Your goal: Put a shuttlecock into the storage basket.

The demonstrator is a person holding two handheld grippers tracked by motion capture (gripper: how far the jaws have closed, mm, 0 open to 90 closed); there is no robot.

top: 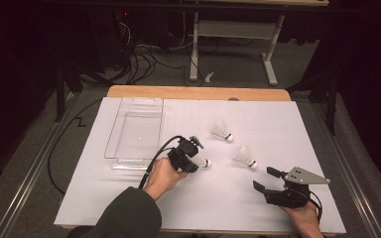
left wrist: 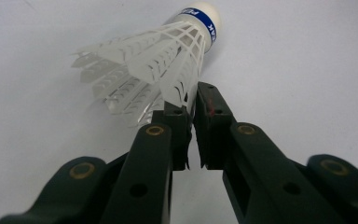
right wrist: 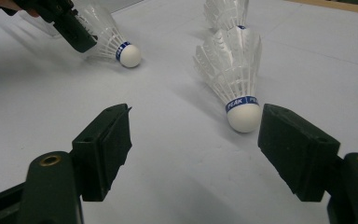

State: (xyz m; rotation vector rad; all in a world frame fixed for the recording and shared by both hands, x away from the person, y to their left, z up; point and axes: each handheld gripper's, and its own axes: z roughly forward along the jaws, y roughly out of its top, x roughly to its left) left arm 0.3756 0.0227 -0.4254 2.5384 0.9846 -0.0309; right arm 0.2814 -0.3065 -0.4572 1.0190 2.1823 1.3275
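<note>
Jaws apart — shuttlecock (right wrist: 235,70) between

I see the white shuttlecock (top: 202,162) I'm working with just left of the frame's centre, lying on its side on the white table, its feather skirt (left wrist: 135,70) pinched, its blue-banded cork tip (left wrist: 205,18) pointing right.

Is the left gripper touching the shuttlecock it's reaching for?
Touching. The left gripper view shows the left gripper with its jaws closed on the feather skirt of the shuttlecock.

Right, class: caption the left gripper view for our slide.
Left tongs pinch a white shuttlecock by its feather skirt.
</note>
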